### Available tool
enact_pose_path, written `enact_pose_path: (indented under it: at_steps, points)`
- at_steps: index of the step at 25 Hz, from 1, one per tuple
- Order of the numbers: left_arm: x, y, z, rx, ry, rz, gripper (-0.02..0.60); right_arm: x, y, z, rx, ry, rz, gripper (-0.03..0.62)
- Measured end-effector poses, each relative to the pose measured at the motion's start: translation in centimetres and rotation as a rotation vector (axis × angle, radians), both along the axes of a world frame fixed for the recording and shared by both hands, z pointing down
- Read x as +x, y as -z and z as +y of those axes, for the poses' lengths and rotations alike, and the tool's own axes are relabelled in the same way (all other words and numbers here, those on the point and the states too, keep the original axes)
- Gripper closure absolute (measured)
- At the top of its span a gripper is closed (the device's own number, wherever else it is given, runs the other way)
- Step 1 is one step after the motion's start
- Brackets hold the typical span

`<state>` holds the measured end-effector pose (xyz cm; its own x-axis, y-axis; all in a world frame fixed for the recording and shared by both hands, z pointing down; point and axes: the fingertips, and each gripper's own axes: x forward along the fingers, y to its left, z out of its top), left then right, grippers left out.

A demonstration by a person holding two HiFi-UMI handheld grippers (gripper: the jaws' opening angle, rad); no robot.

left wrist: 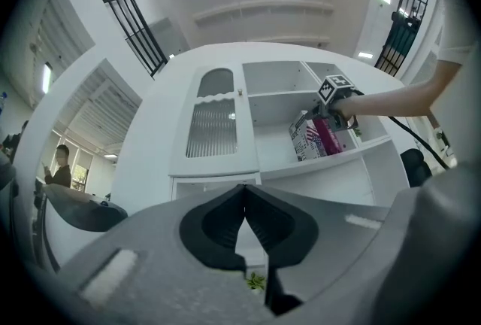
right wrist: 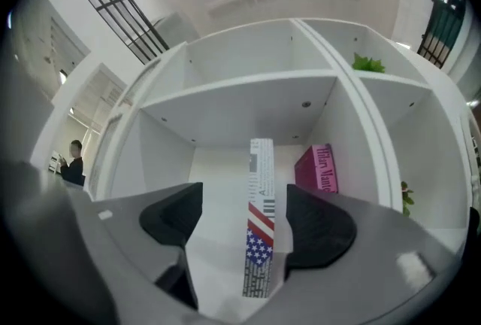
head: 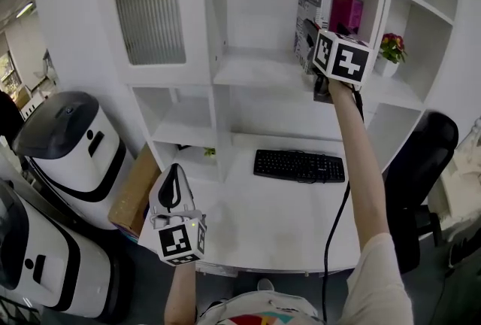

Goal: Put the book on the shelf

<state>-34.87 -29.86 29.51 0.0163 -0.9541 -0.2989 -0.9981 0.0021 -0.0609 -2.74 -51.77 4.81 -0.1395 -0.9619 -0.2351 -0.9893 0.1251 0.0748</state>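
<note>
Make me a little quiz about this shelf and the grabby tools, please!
1. True or false: the right hand-held gripper is squeezing the flag-striped book.
2. What stands right of that book on the shelf? A) pink book B) teddy bear C) cup
3. Fill in: the jaws of the left hand-held gripper are ___.
Key: 1 false, its jaws stand apart around the book. 2 A. 3 shut, with nothing between them.
</note>
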Motion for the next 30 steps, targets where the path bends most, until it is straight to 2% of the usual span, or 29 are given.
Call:
enact_pose_path:
  at_steps: [3,7,8,10,13,20,26,30]
  points:
    - [-0.1,0.1,0.8,-0.001,-0.017,0.001,0.580,-1.4,0.0,4.4,0.054,0.081,-0.001,0.277]
    - [0.1,0.9,1.8,0.021,-0.049,0.001,0.580,-2.9,-1.1,10.6,0.121,0.154,-0.014,0.349]
    - [0.2,1.1,2.0,0.028,-0.058,0.000,0.580,-3.2,-1.5,12.1,0.147,0.160,-0.019,0.381]
    - [0.4,1.4,2.4,0.040,-0.073,-0.002,0.580,-3.6,-2.5,14.5,0.203,0.150,-0.013,0.511]
    - [0.8,1.9,2.4,0.055,-0.091,0.001,0.580,-4.2,-4.5,17.1,0.244,0.117,0.027,0.589]
    - [2.5,2.7,3.0,0.101,-0.114,0.005,0.580,-4.7,-11.7,22.2,0.266,0.116,0.014,0.594]
    - [3.9,0.6,2.5,0.046,-0.126,0.026,0.580,-6.1,-17.8,22.1,0.171,0.191,0.011,0.594]
    - [4.4,0.1,2.2,0.034,-0.126,0.020,0.580,-5.9,-18.4,22.0,0.158,0.197,0.001,0.594]
